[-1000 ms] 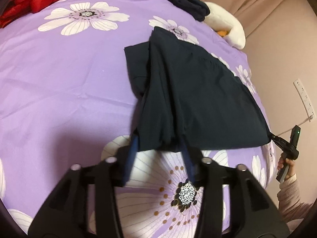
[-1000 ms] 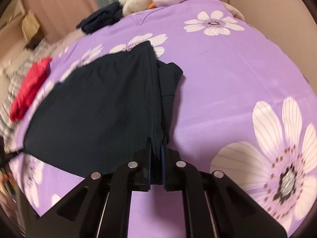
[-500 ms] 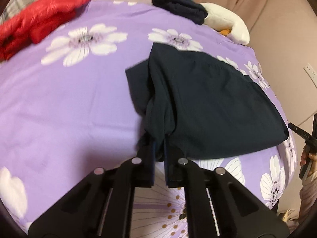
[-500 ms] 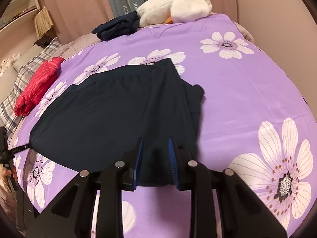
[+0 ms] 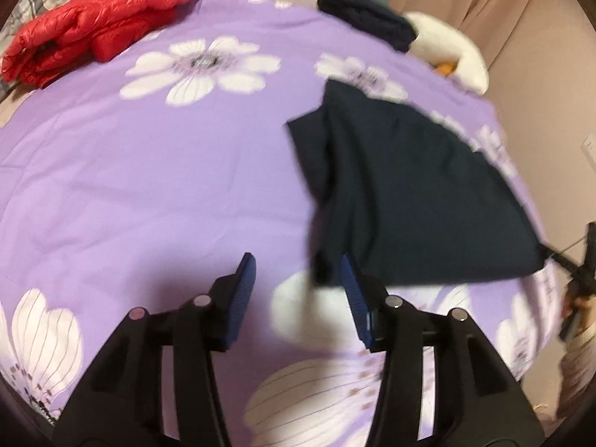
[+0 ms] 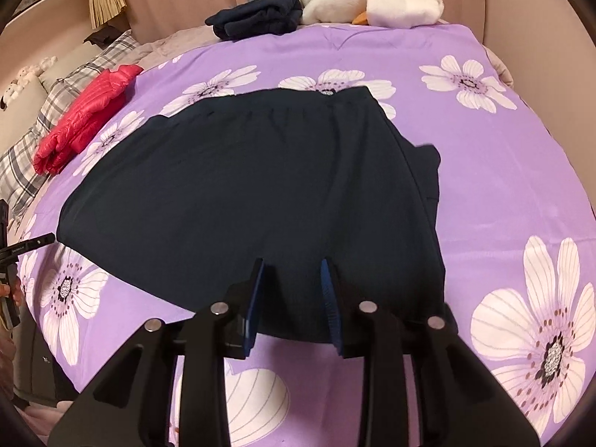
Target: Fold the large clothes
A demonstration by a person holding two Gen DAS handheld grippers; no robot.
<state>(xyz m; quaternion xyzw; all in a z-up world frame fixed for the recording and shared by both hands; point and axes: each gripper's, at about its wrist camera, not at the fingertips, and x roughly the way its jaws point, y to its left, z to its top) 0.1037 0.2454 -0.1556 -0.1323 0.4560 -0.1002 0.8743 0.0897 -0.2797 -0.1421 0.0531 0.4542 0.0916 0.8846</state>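
nearby: red jacket [image 5: 100, 33], plush [image 6: 372, 2]; both jaws spread, empty, over dark garment [image 6: 253, 190].

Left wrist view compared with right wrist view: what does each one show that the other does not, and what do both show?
Only the left wrist view shows the open left gripper over bare purple bedspread. Only the right wrist view shows the open right gripper over the dark garment and the garment's gathered waistband. Both show the garment, the red jacket, the folded dark clothes and the white plush toy.
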